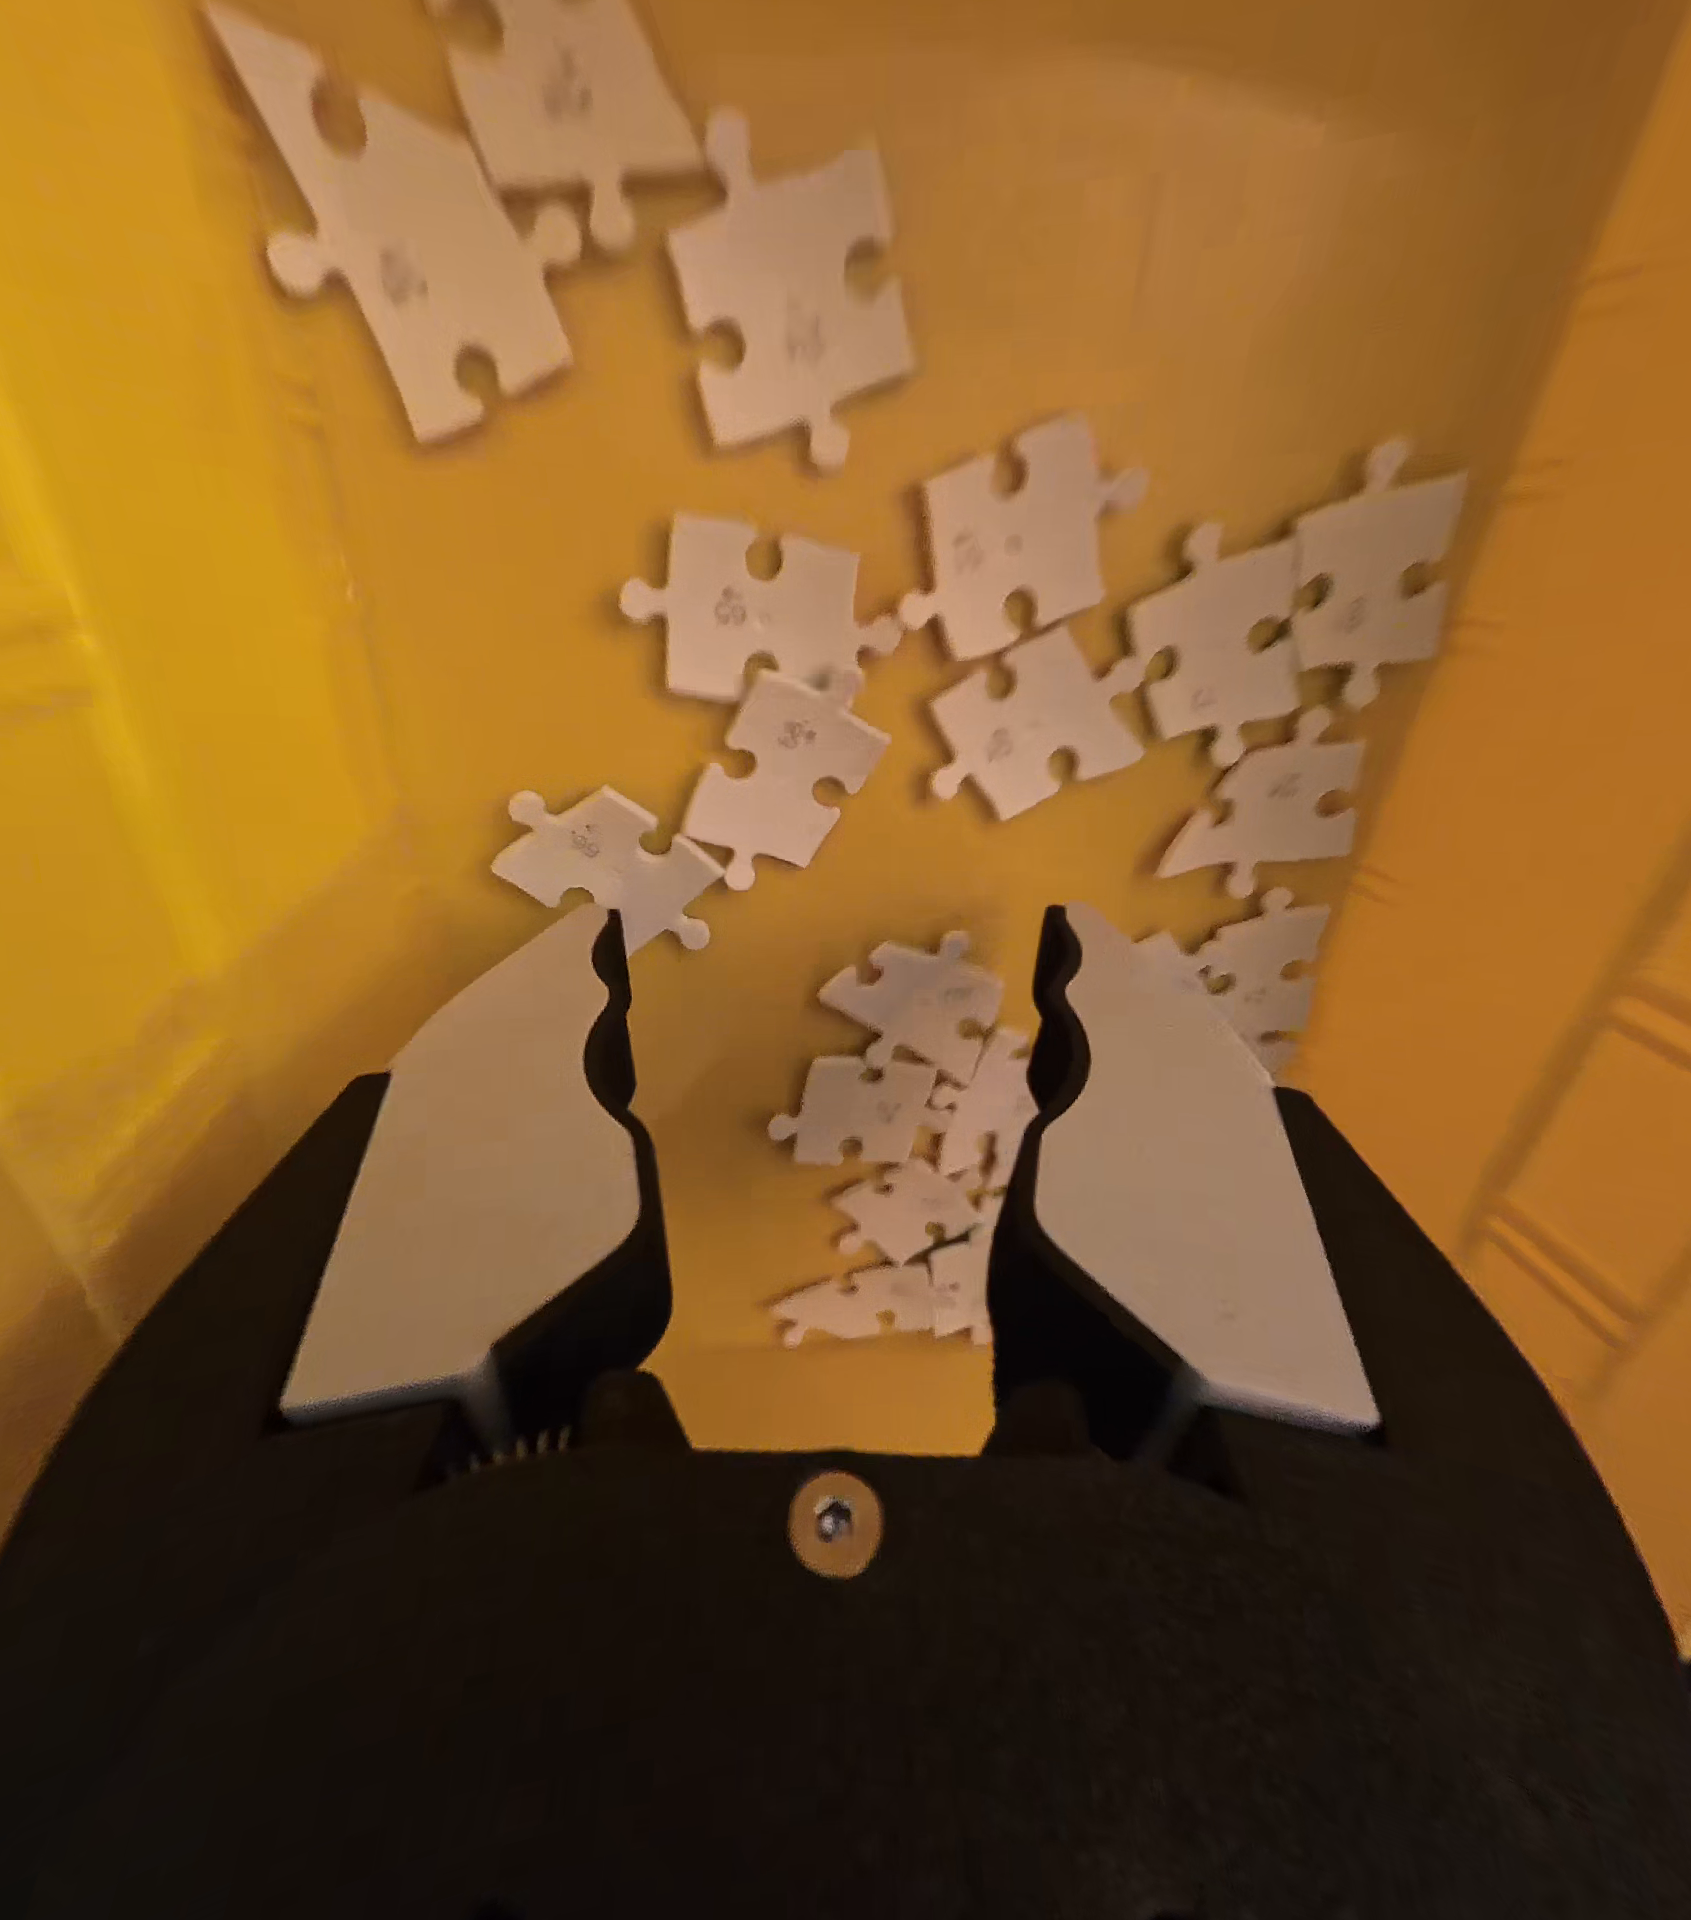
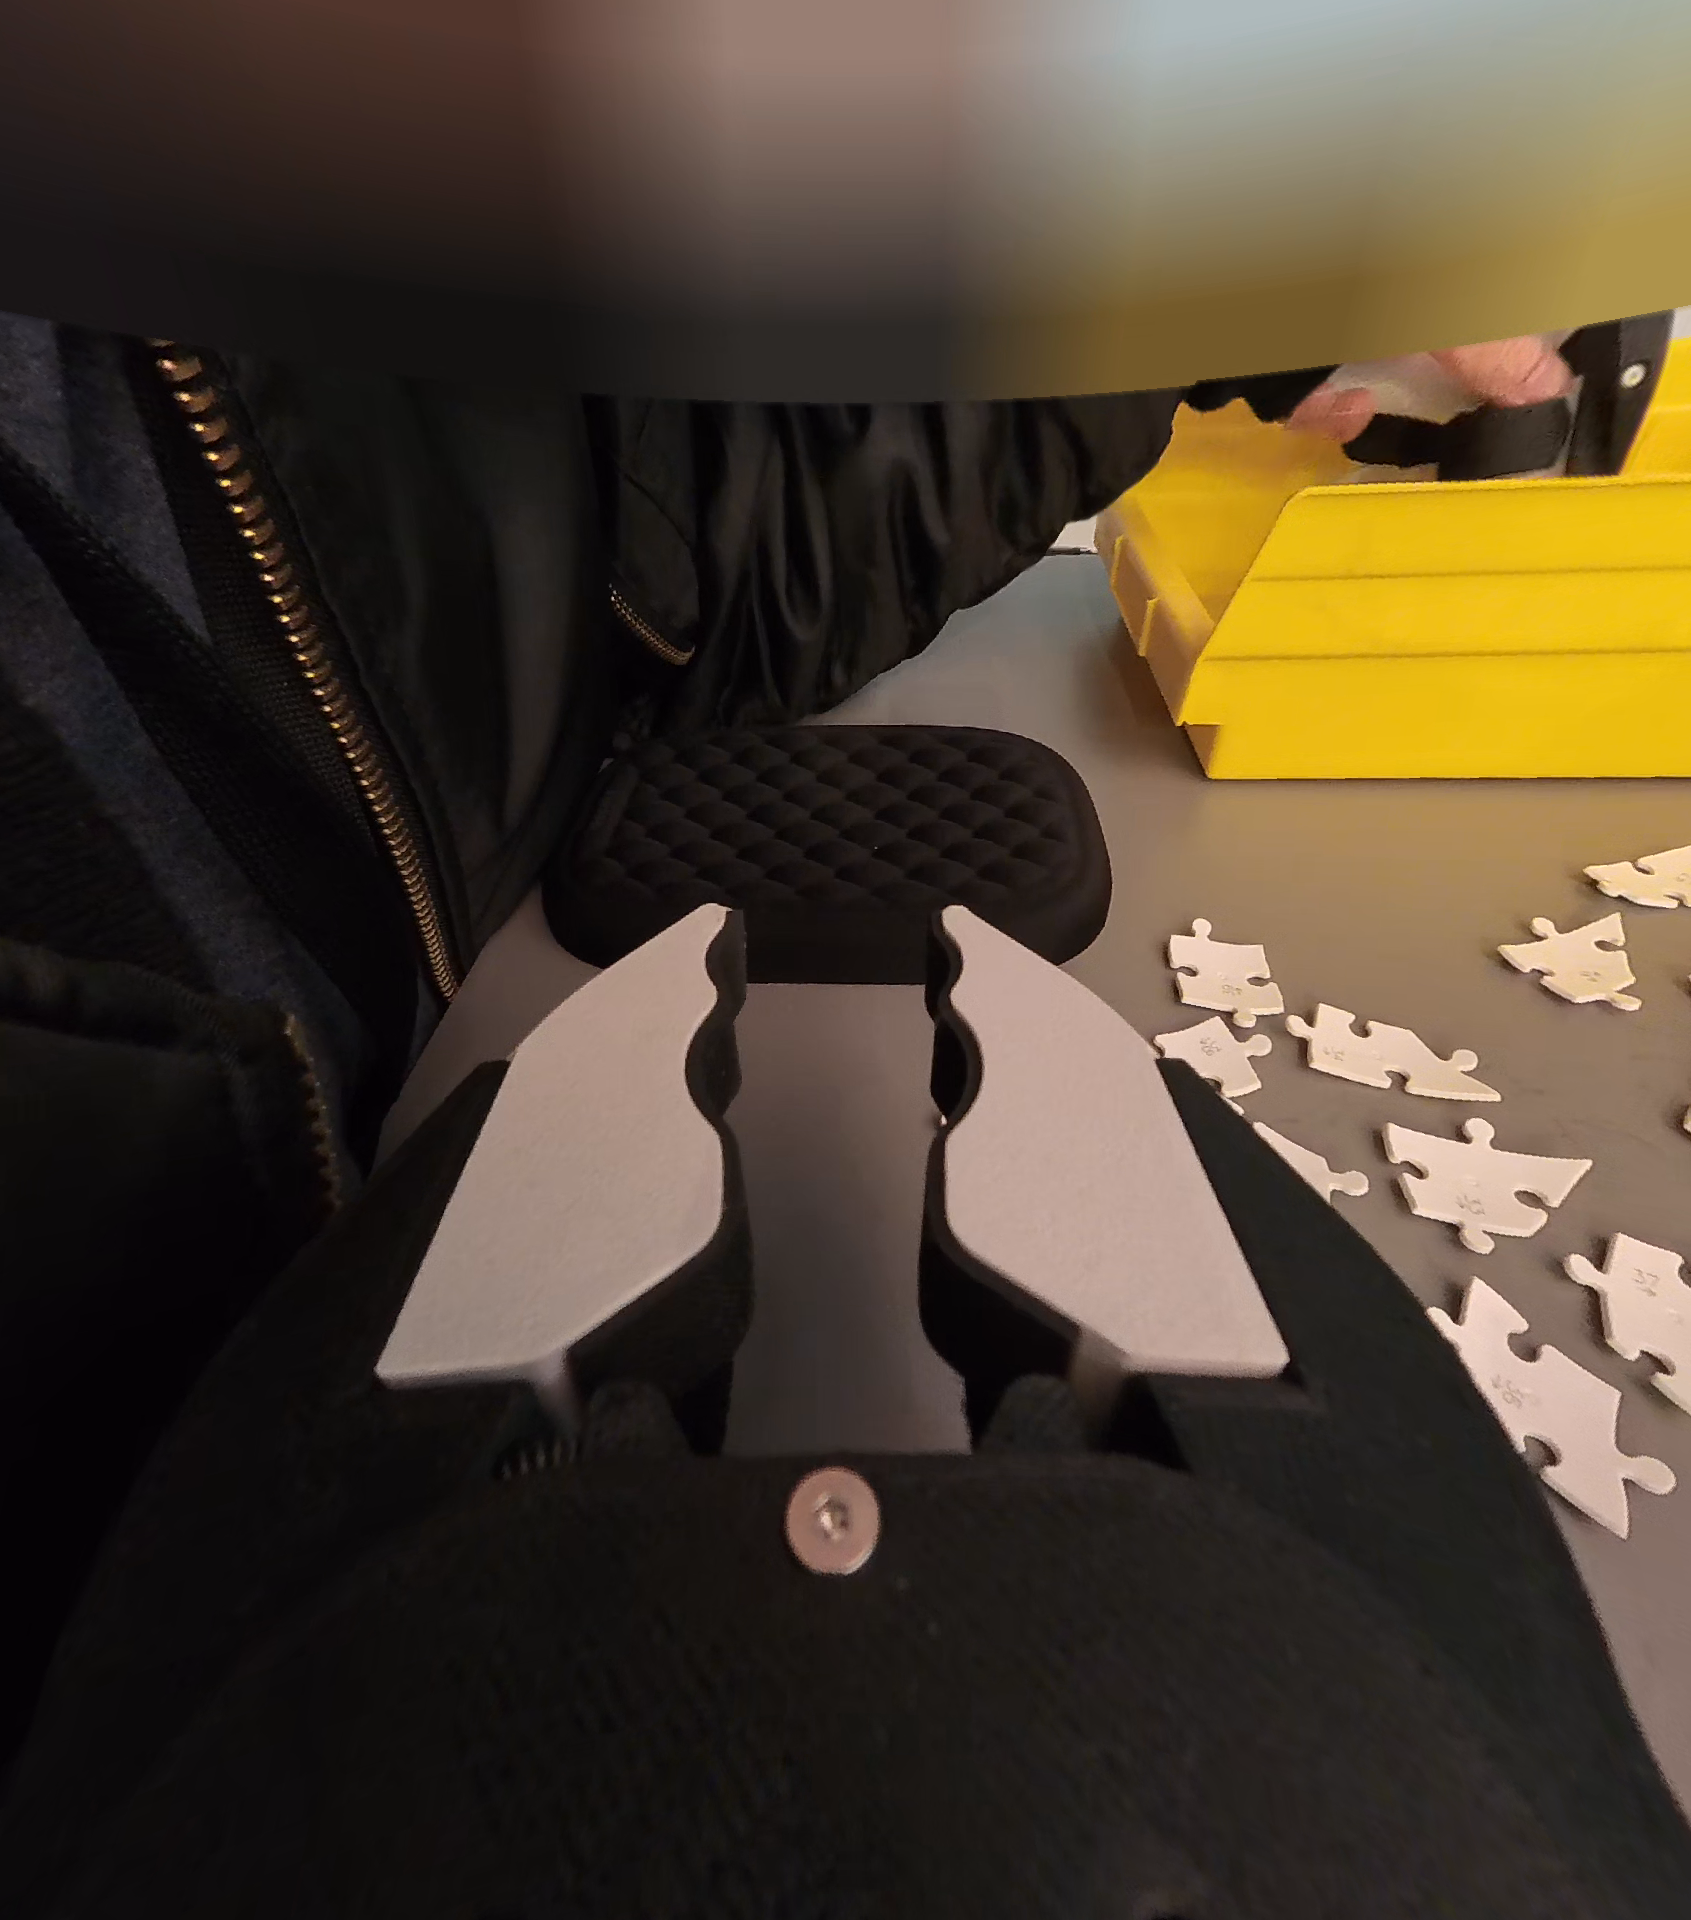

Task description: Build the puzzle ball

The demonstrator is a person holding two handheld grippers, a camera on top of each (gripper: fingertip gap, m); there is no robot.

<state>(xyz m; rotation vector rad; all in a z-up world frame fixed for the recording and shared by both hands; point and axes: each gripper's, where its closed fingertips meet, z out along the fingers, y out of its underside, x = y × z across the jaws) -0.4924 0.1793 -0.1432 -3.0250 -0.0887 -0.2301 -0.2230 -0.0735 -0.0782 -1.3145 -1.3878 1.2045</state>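
In the left wrist view my left gripper (image 1: 836, 920) is open and empty inside a yellow bin (image 1: 145, 623). Several white numbered puzzle pieces lie on the bin's floor; one piece (image 1: 612, 862) lies just past my left fingertip (image 1: 602, 935), and a small heap of pieces (image 1: 903, 1143) lies between the fingers. In the right wrist view my right gripper (image 2: 836, 925) is open and empty, low over the grey table (image 2: 1236, 831). Several more white puzzle pieces (image 2: 1475, 1184) lie on the table to its right. No assembled ball is in view.
A black quilted pad (image 2: 820, 821) lies on the table just beyond my right fingertips. A person in a dark zipped jacket (image 2: 249, 675) fills the left. The yellow bin (image 2: 1506, 634) stands at the back right, with a hand holding the other gripper (image 2: 1464, 416) in it. My right fingertips sit around 40 centimeters from my left ones.
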